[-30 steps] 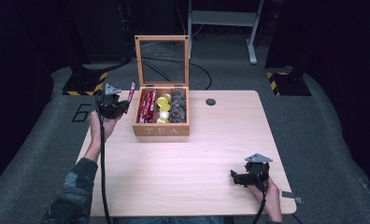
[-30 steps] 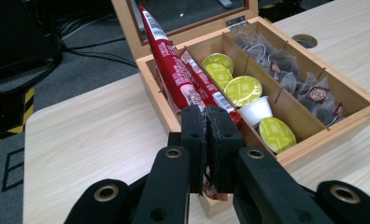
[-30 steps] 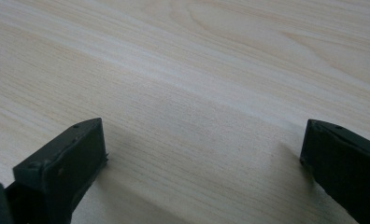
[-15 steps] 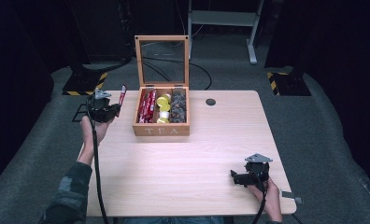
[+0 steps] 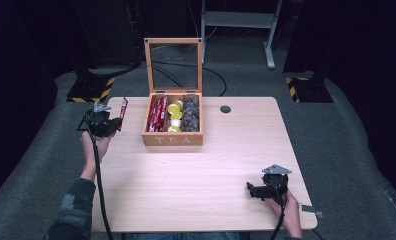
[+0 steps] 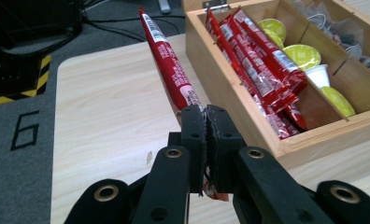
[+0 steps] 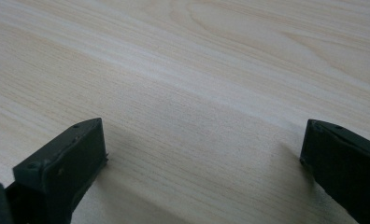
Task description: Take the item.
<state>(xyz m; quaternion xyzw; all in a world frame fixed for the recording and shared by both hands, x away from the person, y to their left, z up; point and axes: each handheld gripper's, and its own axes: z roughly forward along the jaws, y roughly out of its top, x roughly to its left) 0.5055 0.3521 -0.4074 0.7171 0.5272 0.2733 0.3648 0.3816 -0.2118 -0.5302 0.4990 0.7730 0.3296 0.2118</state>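
A wooden tea box with its lid up stands at the middle back of the table. It holds red stick packets, yellow capsules and dark tea bags in three compartments. My left gripper hovers over the table's left edge, left of the box, shut on one red stick packet that points up and away. The box's left wall is close beside the jaws. My right gripper rests low at the front right with its jaws wide open over bare wood.
A small dark round grommet sits in the tabletop right of the box. Grey floor with a painted number and yellow-black tape lies beyond the table's left edge. A cable trails from each gripper.
My left gripper has carried the red stick packet leftward and slightly down, away from the box. The right gripper has not moved.
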